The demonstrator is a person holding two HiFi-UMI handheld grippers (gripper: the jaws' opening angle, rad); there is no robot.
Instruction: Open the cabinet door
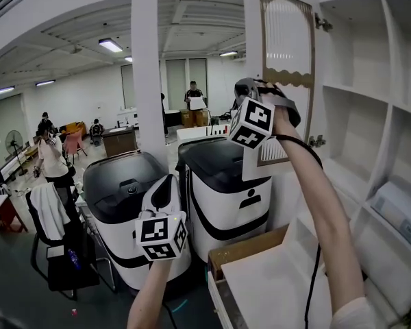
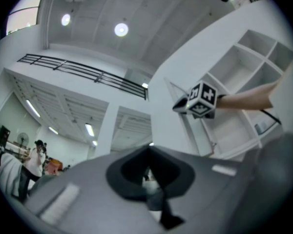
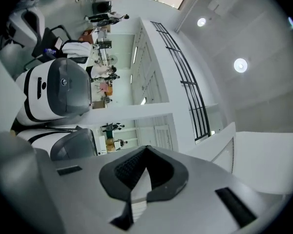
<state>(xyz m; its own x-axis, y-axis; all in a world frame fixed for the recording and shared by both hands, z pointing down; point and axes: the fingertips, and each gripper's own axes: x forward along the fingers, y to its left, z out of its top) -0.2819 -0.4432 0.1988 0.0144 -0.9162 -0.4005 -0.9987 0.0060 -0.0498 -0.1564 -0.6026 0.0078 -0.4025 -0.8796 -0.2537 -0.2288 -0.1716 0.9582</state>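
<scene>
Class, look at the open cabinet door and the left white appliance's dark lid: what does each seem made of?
Cabinet door: probably white-painted wood, matte, with a ribbed translucent insert, glass or plastic. Lid: likely dark glossy plastic, showing soft highlights.

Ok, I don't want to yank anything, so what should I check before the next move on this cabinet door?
1. Cabinet door stands swung out, shelves exposed: ok.
2. Right gripper shut, up beside the door: ok.
3. Right gripper actually gripping the door: cannot tell.
4. Left gripper shut, held low, apart from the door: ok.
5. People in the room well away from the door: ok.
</scene>
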